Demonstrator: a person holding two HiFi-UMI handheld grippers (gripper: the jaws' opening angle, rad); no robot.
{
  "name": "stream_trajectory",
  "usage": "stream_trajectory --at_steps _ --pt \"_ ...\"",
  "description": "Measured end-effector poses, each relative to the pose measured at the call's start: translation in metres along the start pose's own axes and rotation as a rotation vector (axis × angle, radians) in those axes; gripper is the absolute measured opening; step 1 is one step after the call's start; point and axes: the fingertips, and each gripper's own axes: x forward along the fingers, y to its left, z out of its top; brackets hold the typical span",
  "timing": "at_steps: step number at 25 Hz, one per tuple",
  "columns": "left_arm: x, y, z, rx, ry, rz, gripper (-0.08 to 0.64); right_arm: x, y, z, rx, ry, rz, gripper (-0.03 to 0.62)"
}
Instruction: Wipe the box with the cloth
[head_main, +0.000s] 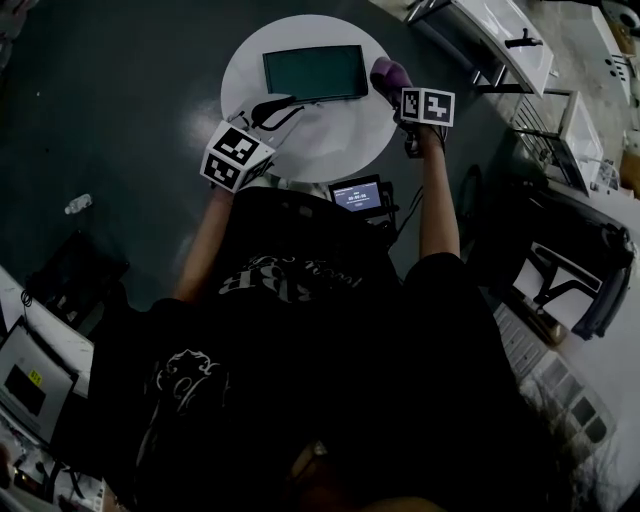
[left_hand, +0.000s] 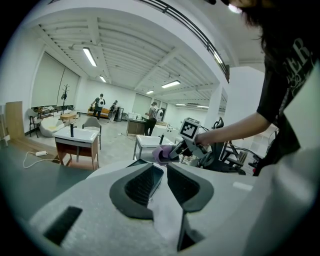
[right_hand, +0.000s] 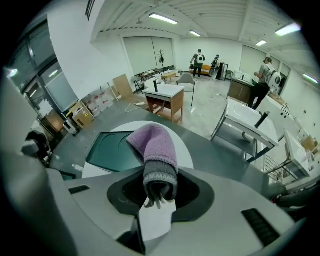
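A flat dark green box (head_main: 315, 72) lies on the far half of the round white table (head_main: 340, 140). My right gripper (head_main: 400, 88) is shut on a purple cloth (head_main: 388, 72) with a grey cuff, held at the box's right end. In the right gripper view the cloth (right_hand: 152, 147) stands up between the jaws of the right gripper (right_hand: 160, 192), with the box (right_hand: 112, 150) to its left. My left gripper (head_main: 272, 108) hovers open over the table's near left, just short of the box. The left gripper (left_hand: 165, 167) holds nothing; past it lie the box edge (left_hand: 158, 175) and the cloth (left_hand: 162, 154).
A small screen device (head_main: 357, 194) sits at the table's near edge. White sink desks (head_main: 500, 35) stand to the far right on the dark floor. A bottle (head_main: 78, 203) lies on the floor at left, and a laptop (head_main: 30, 380) sits at lower left. People stand far across the room.
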Motion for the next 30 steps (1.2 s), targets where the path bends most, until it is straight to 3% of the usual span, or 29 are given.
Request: stream_trajectory --at_steps 7,15,22,30 --pt "0.014 -0.012 0.010 -0.020 -0.016 0.068 0.097 0.030 -0.026 0.036 -0.169 0.042 0.006 0.101" --pt "-0.004 0.001 -0.009 -0.087 -0.002 0.186 0.097 0.081 -0.018 0.058 -0.264 0.103 0.020 0.101" --pt "-0.018 0.003 -0.019 -0.093 0.010 0.214 0.097 0.085 0.000 0.036 -0.249 0.132 0.072 0.101" --pt "-0.022 -0.001 -0.021 -0.073 0.023 0.172 0.097 0.068 0.006 -0.024 -0.201 0.188 0.117 0.101"
